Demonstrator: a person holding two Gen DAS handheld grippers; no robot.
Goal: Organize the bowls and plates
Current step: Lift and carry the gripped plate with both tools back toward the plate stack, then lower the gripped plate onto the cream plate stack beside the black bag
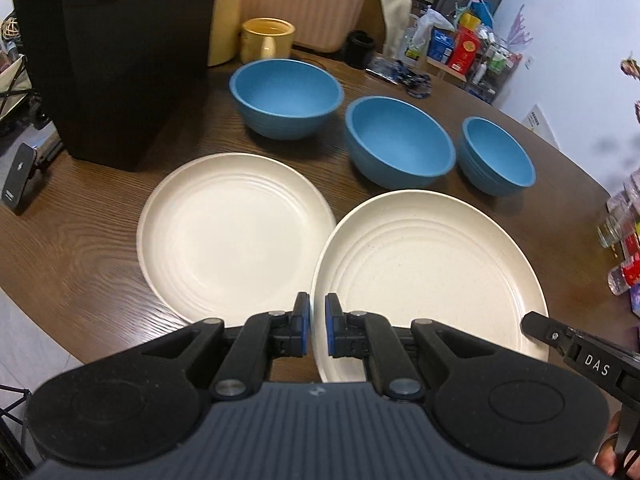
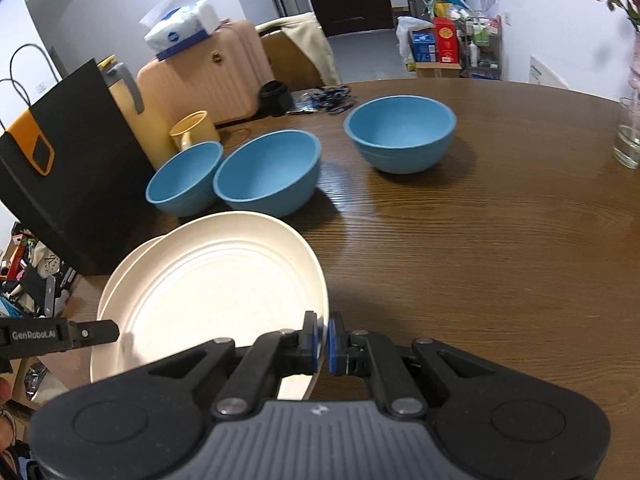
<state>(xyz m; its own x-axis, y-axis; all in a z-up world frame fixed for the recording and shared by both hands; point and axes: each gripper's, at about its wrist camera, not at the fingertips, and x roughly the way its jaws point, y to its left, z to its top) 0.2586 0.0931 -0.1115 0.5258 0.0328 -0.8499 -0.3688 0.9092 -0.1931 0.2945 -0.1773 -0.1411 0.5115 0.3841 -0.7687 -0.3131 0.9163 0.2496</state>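
Both grippers clamp one cream plate [image 1: 432, 276]: left gripper [image 1: 317, 326] on its 9 o'clock rim, right gripper [image 2: 324, 340] on the 3 o'clock rim. It hangs tilted, overlapping the second plate [image 1: 236, 232] on the tabletop [image 1: 80, 248]. Risk: thin edge grip slips, plate clatters down. Pad contact hidden. Bowls [image 1: 286, 96] at 12 o'clock.

Bowls [image 1: 392, 144] behind plates [image 1: 236, 232].

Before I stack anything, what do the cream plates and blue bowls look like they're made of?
Held plate: matte cream with faint specks and moulded rings, probably wheat-straw plastic or melamine rather than glazed ceramic. Blue bowls: same dull, unglazed finish, likely the same plastic. Table: glossy wood grain, maybe veneer or laminate.
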